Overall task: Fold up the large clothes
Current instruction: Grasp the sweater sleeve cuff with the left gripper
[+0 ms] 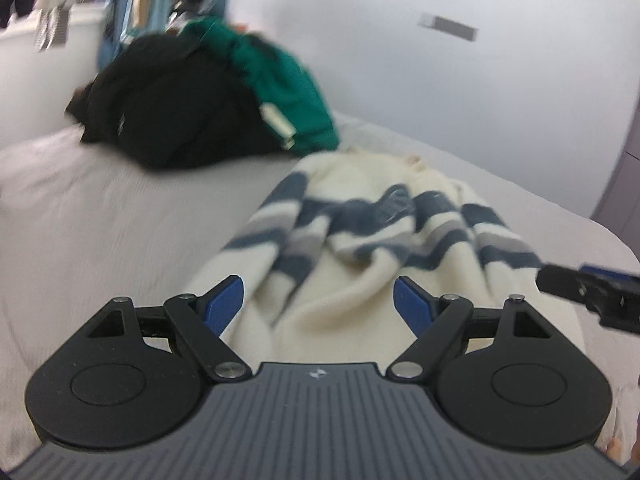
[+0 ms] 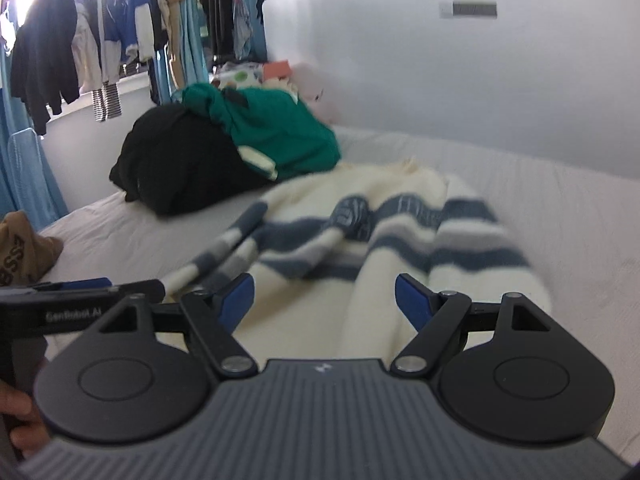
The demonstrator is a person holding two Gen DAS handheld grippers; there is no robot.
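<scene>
A cream sweater (image 1: 360,248) with blue and grey stripes lies rumpled on the bed (image 1: 100,208), its striped chest and sleeves bunched across the middle and its plain lower part nearest the cameras. In the right wrist view the sweater (image 2: 360,248) shows one striped sleeve folded over toward the left.

The left tool (image 1: 318,300) hovers just above the sweater's near end with its blue-padded fingers spread wide apart, gripping nothing. The right tool (image 2: 324,298) hangs over the same near end, likewise wide open and empty. Each tool shows at the edge of the other's view, so they are close side by side.

Beyond the sweater's collar sits a pile of clothes: a black garment (image 2: 180,164) with a green garment (image 2: 276,132) on top. Left of the sweater, at the bed's edge, lies a brown garment (image 2: 24,252). Farther behind the pile, clothes hang on a rail (image 2: 100,24) by a bright window.
</scene>
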